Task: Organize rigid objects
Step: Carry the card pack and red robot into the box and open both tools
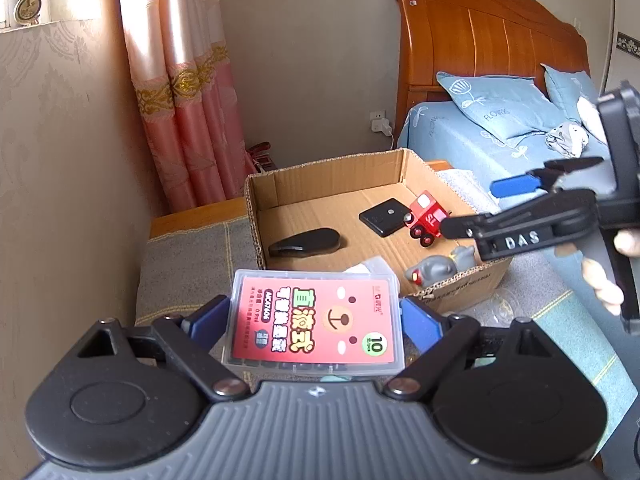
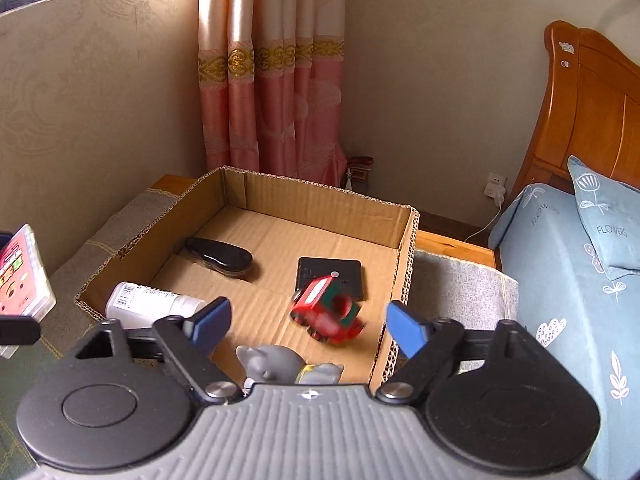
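Left gripper (image 1: 316, 318) clamped on a clear plastic case (image 1: 316, 322) with a pink bear label, blue pads pressing its two long sides; case held in the air above the near edge of the cloth-covered tabletop (image 1: 188, 256), just short of the cardboard box (image 1: 328, 176). Right gripper (image 2: 308, 320) spread wide, nothing between the pads, hanging over the near right part of the box.

Inside the box: a red toy train (image 2: 326, 314), blurred and tilted, just below the open pads near the right wall, its upper end overlapping a flat black square device (image 2: 330, 280). Toward the far left of the box floor, a glossy black oval brush (image 2: 220, 258). Along the near left wall, a white bottle (image 2: 150, 306) lying on its side. At the near wall, a grey animal figure (image 2: 276, 364), partly hidden behind the gripper body.

Box seated at the far part of the tabletop, close beside a bed (image 1: 460, 136) with blue bedding. Fingers (image 1: 600, 280) of a person visible on the right gripper's handle in the left wrist view.
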The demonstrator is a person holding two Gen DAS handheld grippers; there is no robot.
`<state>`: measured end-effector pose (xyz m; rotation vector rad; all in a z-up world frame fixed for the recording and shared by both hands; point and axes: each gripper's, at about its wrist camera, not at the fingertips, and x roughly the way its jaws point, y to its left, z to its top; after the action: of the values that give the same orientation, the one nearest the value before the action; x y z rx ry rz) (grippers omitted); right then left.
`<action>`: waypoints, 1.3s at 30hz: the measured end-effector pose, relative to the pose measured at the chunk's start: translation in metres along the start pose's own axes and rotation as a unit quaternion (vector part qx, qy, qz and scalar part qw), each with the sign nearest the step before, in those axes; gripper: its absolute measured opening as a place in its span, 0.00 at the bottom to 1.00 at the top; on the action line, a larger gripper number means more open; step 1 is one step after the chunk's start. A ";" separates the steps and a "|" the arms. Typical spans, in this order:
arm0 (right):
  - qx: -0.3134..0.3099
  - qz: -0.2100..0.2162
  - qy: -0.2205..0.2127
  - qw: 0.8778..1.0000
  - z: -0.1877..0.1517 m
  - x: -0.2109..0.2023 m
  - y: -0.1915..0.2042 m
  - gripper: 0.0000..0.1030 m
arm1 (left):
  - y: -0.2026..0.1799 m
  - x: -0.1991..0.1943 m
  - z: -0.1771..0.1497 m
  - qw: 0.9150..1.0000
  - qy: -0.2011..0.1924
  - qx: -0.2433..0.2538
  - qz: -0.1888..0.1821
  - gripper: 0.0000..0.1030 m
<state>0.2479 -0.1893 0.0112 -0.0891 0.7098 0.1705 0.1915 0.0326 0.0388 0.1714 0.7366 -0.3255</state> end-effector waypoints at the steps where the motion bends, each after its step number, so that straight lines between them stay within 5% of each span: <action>1: 0.006 0.001 -0.003 1.000 -0.004 -0.005 0.000 0.97 | 0.000 0.002 0.004 1.000 -0.001 0.000 -0.002 0.88; 14: 0.056 -0.035 0.011 0.998 -0.054 -0.049 0.001 1.00 | -0.012 0.030 0.064 1.000 0.011 0.018 -0.005 0.88; 22: 0.069 -0.044 0.010 0.997 -0.071 -0.062 0.000 1.00 | -0.017 0.090 0.104 0.998 0.058 0.018 -0.001 0.88; 32: 0.091 -0.064 0.012 0.994 -0.079 -0.067 -0.019 1.00 | -0.010 0.178 0.122 0.992 0.116 -0.022 0.032 0.88; 39: 0.099 -0.068 0.013 0.993 -0.082 -0.068 -0.027 1.00 | -0.004 0.185 0.126 0.993 0.100 -0.042 0.055 0.90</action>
<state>0.1494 -0.2356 -0.0056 0.0511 0.7400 -0.0320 0.3979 -0.0470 0.0048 0.1656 0.9348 -0.1739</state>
